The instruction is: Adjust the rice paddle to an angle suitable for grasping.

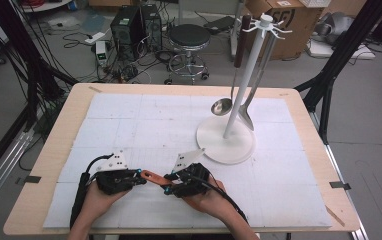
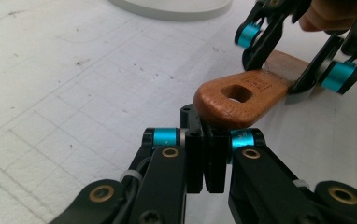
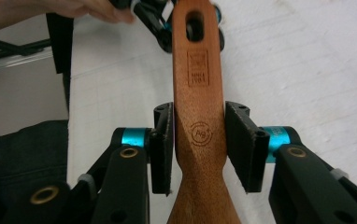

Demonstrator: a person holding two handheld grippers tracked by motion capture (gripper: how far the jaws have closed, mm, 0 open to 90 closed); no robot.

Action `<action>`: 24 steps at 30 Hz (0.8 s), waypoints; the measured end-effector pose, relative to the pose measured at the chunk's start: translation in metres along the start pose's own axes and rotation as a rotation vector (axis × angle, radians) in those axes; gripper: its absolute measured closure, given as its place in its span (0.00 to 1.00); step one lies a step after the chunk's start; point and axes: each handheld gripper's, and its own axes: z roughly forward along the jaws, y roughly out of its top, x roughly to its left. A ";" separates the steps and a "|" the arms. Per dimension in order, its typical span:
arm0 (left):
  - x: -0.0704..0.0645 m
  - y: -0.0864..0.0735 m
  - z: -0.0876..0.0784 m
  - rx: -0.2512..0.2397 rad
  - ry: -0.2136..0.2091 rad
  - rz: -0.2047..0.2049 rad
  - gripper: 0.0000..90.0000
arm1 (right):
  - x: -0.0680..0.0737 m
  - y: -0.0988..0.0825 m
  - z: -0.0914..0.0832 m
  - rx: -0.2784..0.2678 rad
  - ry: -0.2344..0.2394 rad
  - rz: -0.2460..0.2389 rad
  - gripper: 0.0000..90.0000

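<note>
Wooden handle is seen closest to the lens in the right gripper view, running from six o'clock up to twelve o'clock between the right tongs. Those tongs are set about its waist, one pad touching and a slight gap appearing at the other, so a firm clamp cannot be confirmed; they are recorded as partly closed around the handle.

From the high view, the handle's long axis is noted lying roughly level above the table, its holed end pointing toward nine o'clock from the right tongs and meeting the left tongs. The left tongs are the nearer to that end.

In the left gripper view, the left tongs are fully closed, pads pressed together, with the rounded holed end resting on or just over their tips; whether any wood is pinched is probably not, though the contact is hidden.

The stamped marks are shown by the right gripper view; the hanging stand with ladle at one o'clock is given by the high view.
</note>
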 end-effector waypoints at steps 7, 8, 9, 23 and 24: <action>-0.004 0.003 0.000 -0.010 -0.007 0.021 0.97 | -0.007 -0.003 0.010 0.063 0.069 0.085 0.68; -0.004 0.003 0.000 -0.011 -0.008 0.019 0.96 | -0.008 -0.004 0.009 0.065 0.076 0.096 0.71; -0.004 0.003 0.000 -0.015 -0.010 0.022 0.96 | -0.009 -0.004 0.008 0.061 0.086 0.111 0.71; -0.007 0.005 0.002 -0.014 -0.019 0.021 0.88 | -0.020 -0.003 -0.018 -0.069 0.098 0.208 0.72; -0.007 0.005 0.002 -0.014 -0.019 0.020 0.87 | -0.021 -0.003 -0.020 -0.083 0.102 0.213 0.72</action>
